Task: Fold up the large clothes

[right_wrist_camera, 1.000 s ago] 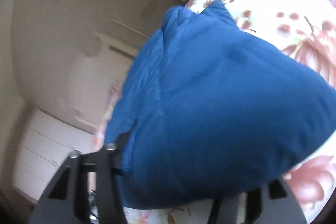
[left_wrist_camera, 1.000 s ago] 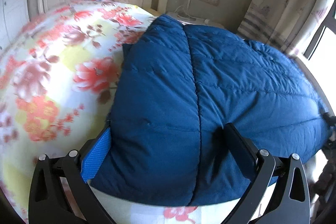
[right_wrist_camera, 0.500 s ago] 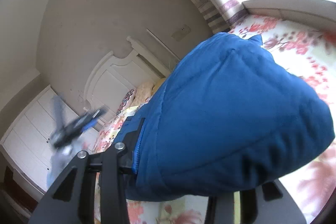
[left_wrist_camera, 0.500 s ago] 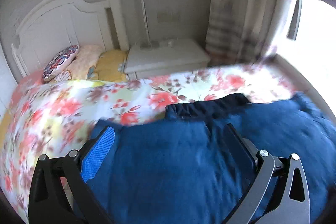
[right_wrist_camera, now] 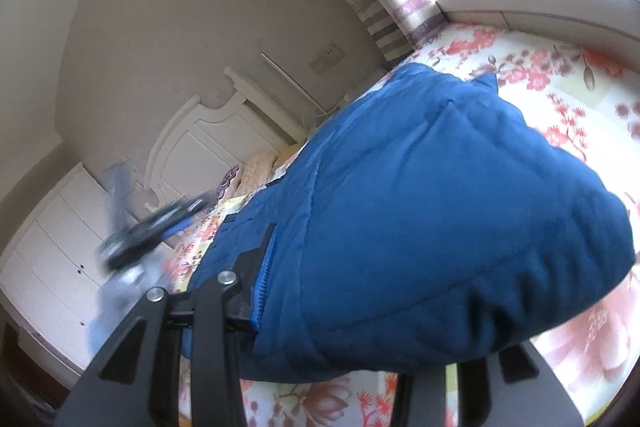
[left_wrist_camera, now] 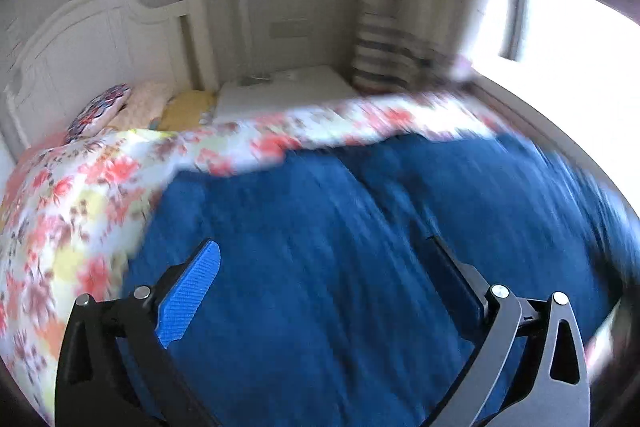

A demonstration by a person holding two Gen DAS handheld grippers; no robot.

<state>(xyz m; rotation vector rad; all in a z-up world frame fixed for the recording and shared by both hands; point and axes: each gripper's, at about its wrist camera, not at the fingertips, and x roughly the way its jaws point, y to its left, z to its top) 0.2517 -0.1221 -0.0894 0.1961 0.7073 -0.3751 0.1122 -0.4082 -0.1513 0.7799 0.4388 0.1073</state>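
A large blue quilted jacket (left_wrist_camera: 360, 247) lies on the floral bedspread (left_wrist_camera: 72, 195). My left gripper (left_wrist_camera: 324, 267) is open and empty, hovering above the jacket; the view is motion-blurred. In the right wrist view the jacket (right_wrist_camera: 440, 227) bulges between the fingers of my right gripper (right_wrist_camera: 352, 307), which is shut on its edge near the zipper. The left gripper (right_wrist_camera: 152, 227) shows there as a dark blur at the left.
A white headboard (left_wrist_camera: 100, 43) with pillows (left_wrist_camera: 132, 107) stands at the far end. A white nightstand (left_wrist_camera: 280, 87) and a striped curtain (left_wrist_camera: 392, 39) sit beside a bright window (left_wrist_camera: 580, 27). White drawers (right_wrist_camera: 52, 247) stand along the wall.
My left gripper let go of the jacket, rose above it and is now swinging over it. The right gripper kept its hold and tilted up a little.
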